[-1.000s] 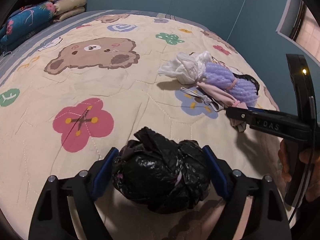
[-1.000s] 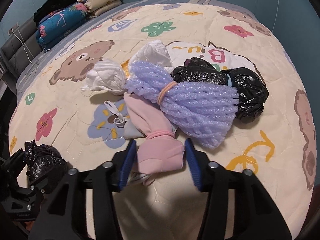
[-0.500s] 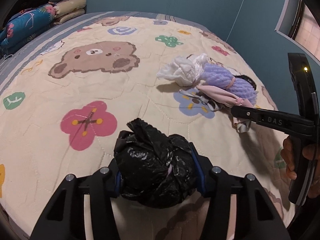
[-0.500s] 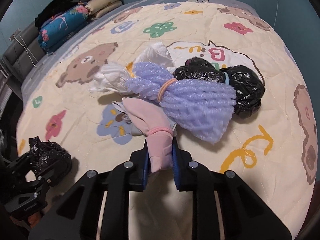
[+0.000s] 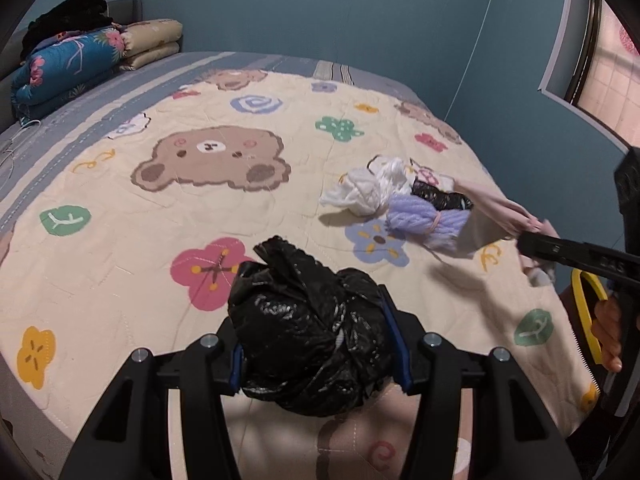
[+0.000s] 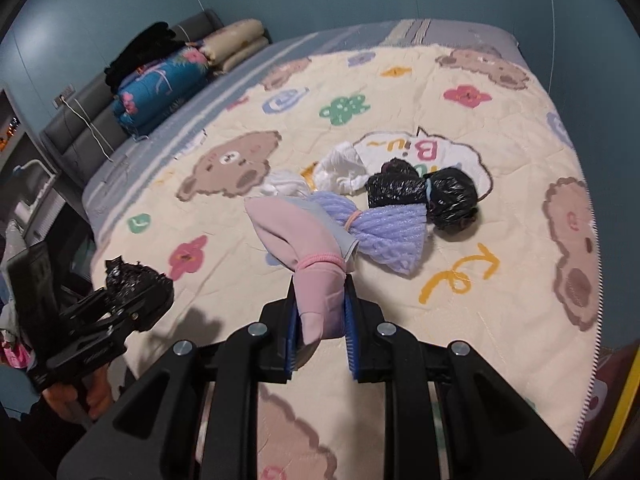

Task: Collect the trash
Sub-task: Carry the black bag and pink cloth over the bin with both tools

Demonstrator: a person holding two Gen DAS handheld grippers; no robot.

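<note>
Since both were raised off the quilt [image 5: 120,216], left fingers [image 5: 394,344] clamp the black bag [image 5: 308,336], right fingers [image 6: 354,332] the pink bundle [image 6: 308,256].

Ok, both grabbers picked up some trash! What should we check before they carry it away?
1. Left gripper squeezing the black bag from both sides: ok.
2. Right gripper clamped on the pink bundle: ok.
3. Pink bundle lifted clear of the purple foam net: cannot tell.
4. All trash collected: not ok; the purple net, white bag and another black bag lie on the quilt.
5. Somewhere to drop the trash in view: not ok.
</note>
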